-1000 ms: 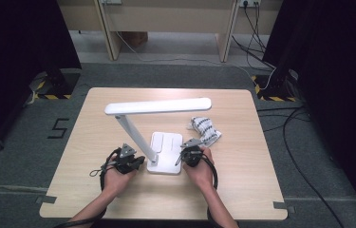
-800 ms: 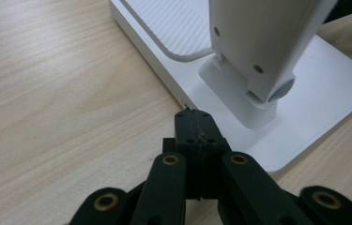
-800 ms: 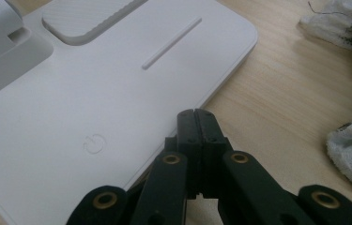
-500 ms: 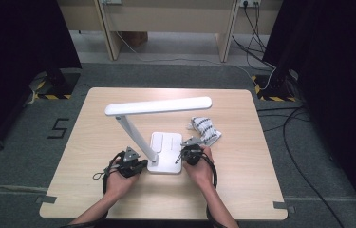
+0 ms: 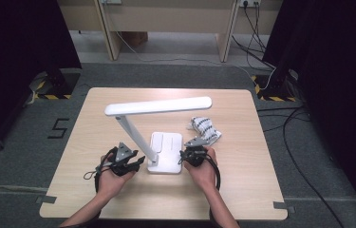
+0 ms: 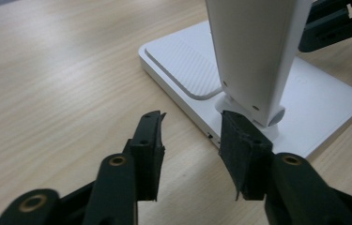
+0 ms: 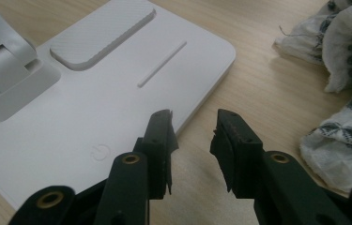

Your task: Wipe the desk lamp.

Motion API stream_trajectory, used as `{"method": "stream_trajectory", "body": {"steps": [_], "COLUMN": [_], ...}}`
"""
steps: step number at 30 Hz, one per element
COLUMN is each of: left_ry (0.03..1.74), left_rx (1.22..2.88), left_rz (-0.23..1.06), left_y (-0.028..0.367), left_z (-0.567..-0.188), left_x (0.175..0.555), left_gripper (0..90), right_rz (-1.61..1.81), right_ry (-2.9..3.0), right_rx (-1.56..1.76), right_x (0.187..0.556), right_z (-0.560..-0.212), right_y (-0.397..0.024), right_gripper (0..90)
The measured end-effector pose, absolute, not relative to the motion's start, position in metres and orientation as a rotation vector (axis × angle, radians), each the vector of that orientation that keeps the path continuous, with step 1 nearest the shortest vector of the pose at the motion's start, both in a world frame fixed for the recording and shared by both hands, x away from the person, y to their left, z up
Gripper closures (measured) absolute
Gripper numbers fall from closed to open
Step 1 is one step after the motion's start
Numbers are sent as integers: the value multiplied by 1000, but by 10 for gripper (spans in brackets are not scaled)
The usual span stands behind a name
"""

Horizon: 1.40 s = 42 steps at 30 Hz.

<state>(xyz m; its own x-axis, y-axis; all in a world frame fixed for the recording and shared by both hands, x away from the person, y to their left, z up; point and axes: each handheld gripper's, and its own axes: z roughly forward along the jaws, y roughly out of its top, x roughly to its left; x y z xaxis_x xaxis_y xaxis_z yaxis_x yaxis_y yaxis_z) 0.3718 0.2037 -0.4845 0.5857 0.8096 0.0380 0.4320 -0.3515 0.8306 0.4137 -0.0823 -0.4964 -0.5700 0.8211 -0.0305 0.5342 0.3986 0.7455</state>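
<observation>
A white desk lamp stands mid-table, its flat base [image 5: 166, 153] under a slanted arm and a long head [image 5: 159, 105]. My left gripper [image 5: 139, 162] sits at the base's left edge, beside the arm's hinge. Its jaws have just been opening and stand open [image 6: 190, 140] with nothing between them; the right pad is close to the lamp arm [image 6: 253, 47]. My right gripper [image 5: 183, 156] is at the base's right edge. It too has just been opening and is open [image 7: 192, 136] over the rim of the base [image 7: 94, 108], gripping nothing.
A crumpled white cloth with a dark pattern [image 5: 205, 129] lies right of the lamp, close to my right gripper [image 7: 347, 70]. A power symbol [image 7: 100, 151] marks the base near my left jaw. Bare wooden tabletop [image 5: 242, 190] surrounds everything.
My left hand has lifted slightly beside the lamp's base. The right hand, the lamp and the cloth have stayed where they were.
</observation>
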Motion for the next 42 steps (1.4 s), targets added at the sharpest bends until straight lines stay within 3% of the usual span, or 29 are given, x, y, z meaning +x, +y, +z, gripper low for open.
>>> {"method": "stream_trajectory", "body": {"steps": [6,14,42], "left_ry": [991,1000,1205], "left_rx": [1961,1935,1740], "left_rz": [607,637,646], "left_y": [222,249,342], "left_z": [-473,-467,-496], "left_x": [370,364,331], "left_gripper": [466,410,376], "right_rz": [998,1013,1027], "right_ry": [2240,2204,2037], "right_rx": [1168,1181,1336], "right_x": [407,400,356], "right_z": [-491,-483,-488], "right_y": [-92,-108,-184], "right_gripper": [614,583,559]}}
